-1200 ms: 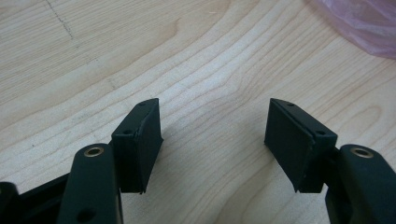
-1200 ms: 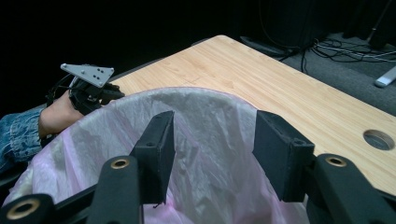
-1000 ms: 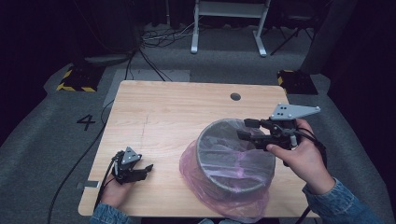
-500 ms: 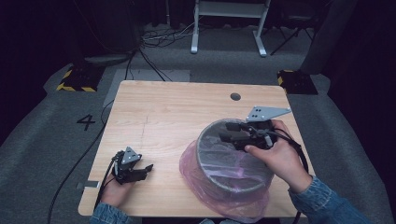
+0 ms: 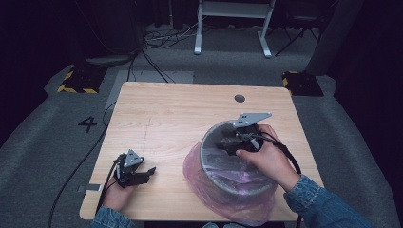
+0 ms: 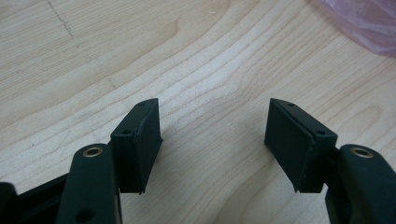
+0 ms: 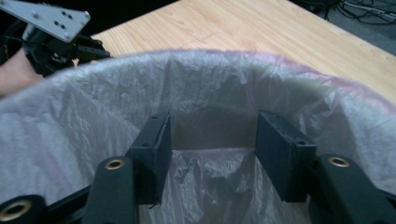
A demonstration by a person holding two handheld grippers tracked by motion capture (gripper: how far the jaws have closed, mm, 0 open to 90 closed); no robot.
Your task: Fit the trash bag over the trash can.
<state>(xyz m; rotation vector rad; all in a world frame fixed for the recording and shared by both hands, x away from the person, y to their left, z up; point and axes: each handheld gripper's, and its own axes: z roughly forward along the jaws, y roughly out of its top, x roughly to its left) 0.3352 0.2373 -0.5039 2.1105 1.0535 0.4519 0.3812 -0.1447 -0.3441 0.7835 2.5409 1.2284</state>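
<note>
A round grey bin point(image 5: 223, 183) lined with a thin pink plastic bag point(image 5: 196, 175) stands on the front right of the wooden table point(image 5: 180, 114). My right gripper point(image 5: 222, 141) reaches over the bin's far rim into its mouth, pointing left. Its jaws have just been opening. They stand apart point(image 7: 212, 123) with nothing pinched between them, and the bag's inner wall point(image 7: 210, 88) lies beyond. My left gripper point(image 5: 148, 172) rests at the table's front left, open point(image 6: 212, 105) over bare wood. A corner of the pink bag point(image 6: 364, 23) lies off to its upper right.
A round cable hole point(image 5: 239, 98) sits near the table's far edge. Cables trail from both grippers off the table's front. On the floor behind are a white stand's legs point(image 5: 233, 28), loose cables point(image 5: 161, 40) and striped weights point(image 5: 76, 80).
My right gripper has moved left and down, from above the bin's right rim into the bin's mouth. The left gripper has stayed where it was.
</note>
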